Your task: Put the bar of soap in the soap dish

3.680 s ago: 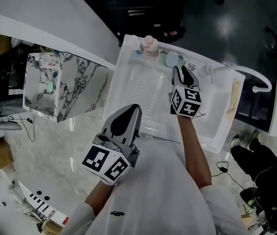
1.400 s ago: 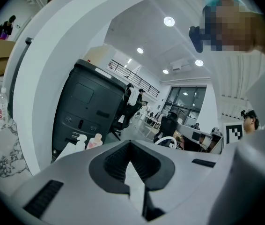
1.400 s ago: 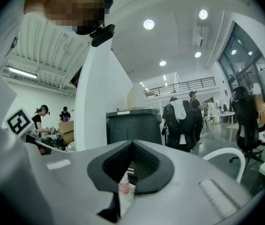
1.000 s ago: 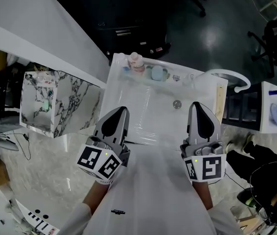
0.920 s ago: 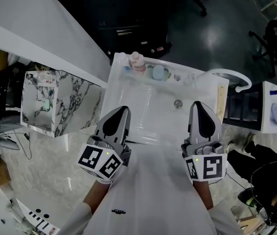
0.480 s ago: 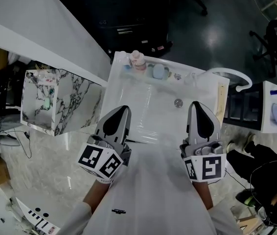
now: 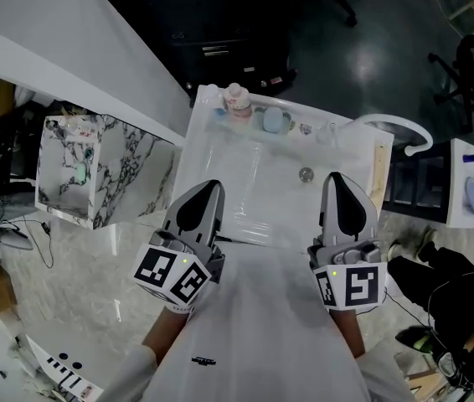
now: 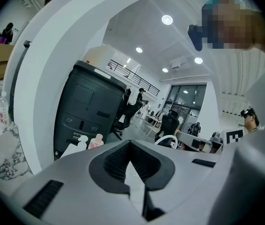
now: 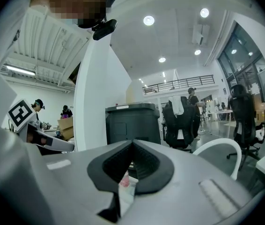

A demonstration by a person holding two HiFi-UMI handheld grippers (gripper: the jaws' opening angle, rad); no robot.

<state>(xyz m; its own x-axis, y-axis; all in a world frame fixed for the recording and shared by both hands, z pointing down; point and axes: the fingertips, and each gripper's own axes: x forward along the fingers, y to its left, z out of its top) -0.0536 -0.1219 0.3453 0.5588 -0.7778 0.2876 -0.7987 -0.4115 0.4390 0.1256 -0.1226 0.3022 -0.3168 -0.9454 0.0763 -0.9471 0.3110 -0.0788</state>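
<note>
In the head view a pale teal bar of soap [image 7: 272, 121] rests in a small dish on the back ledge of the white sink [image 7: 245, 199]; I cannot make out the dish itself. Both grippers hover at the sink's near edge, far from the soap. My left gripper [image 7: 208, 188] is shut with nothing in it, and its jaws meet at the tips in the left gripper view [image 8: 130, 142]. My right gripper [image 7: 338, 179] is also shut and empty, its jaws closed in the right gripper view [image 9: 132, 142].
A pink bottle [image 7: 237, 99] stands on the ledge left of the soap. The drain [image 7: 306, 174] lies in the basin and a white curved faucet [image 7: 398, 127] stands at its right. A marble-patterned box [image 7: 95, 170] sits to the left.
Early on, my right gripper reached over the sink's back by the soap; it has since drawn back to the near edge. Over the last second neither gripper has moved.
</note>
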